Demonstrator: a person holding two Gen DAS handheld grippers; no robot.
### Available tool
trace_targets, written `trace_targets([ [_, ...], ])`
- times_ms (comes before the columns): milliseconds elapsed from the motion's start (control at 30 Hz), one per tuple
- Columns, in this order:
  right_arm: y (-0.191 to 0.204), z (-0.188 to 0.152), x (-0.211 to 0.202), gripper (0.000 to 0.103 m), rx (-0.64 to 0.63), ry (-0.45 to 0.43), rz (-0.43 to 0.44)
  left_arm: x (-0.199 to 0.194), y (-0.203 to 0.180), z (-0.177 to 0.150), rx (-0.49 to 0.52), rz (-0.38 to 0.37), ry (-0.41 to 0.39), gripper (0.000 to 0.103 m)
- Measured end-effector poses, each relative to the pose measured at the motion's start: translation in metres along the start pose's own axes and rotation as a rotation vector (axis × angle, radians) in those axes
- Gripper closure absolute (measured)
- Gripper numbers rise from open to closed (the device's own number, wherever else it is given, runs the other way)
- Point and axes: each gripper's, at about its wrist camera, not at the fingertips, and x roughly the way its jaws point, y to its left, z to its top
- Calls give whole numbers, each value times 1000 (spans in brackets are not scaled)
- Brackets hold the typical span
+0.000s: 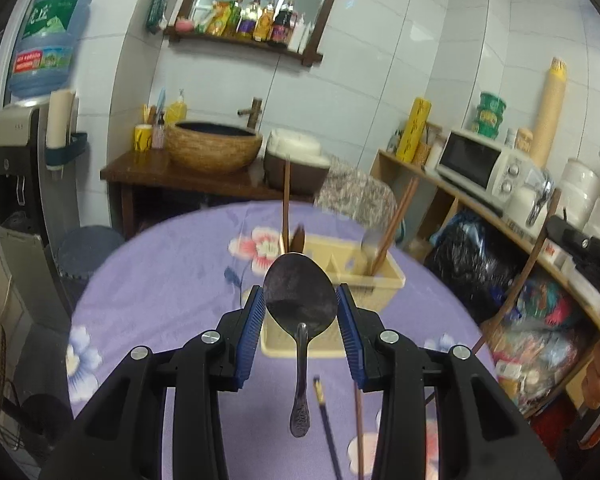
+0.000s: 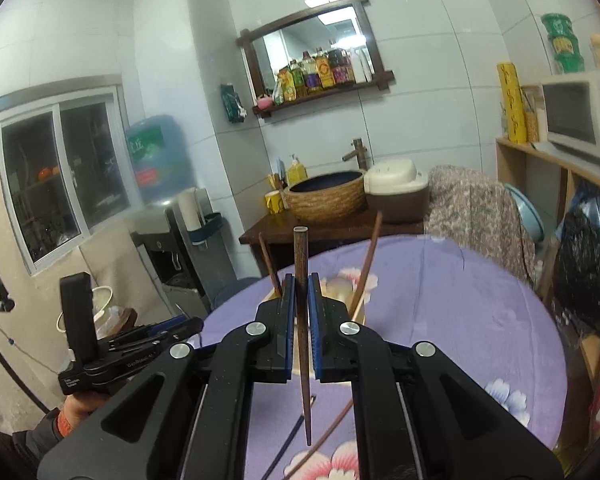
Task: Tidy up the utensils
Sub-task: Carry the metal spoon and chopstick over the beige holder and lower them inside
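Loose chopsticks (image 1: 327, 420) are lying near the table's (image 1: 160, 280) near edge, before the tray (image 1: 380, 280). Left gripper (image 1: 301, 300) is clasping the spoon (image 1: 300, 296) above the tray; right gripper (image 2: 301, 300) is pinching an upright chopstick (image 2: 302, 320).

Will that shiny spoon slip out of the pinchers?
Maybe. The spoon looks like smooth metal, squeezed only by its bowl edges in the left gripper, so it might slide. Its handle hangs down loose, so it could swing. It looks stiff, not bendy.
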Motion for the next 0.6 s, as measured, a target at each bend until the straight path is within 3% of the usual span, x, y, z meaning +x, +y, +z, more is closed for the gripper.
trace_targets([
  [133, 6, 46, 10, 96, 7, -54, -12, -4, -10, 52, -12, -32, -76, 66],
  [300, 6, 91, 28, 96, 38, -153, -75, 17, -27, 100, -12, 3, -175, 66],
  [467, 7, 86, 59, 96, 17, -183, -145, 62, -38, 94, 21, 77, -172, 66],
  [600, 0, 53, 88, 96, 8, -119, -174, 88, -33, 68, 33, 113, -112, 66],
])
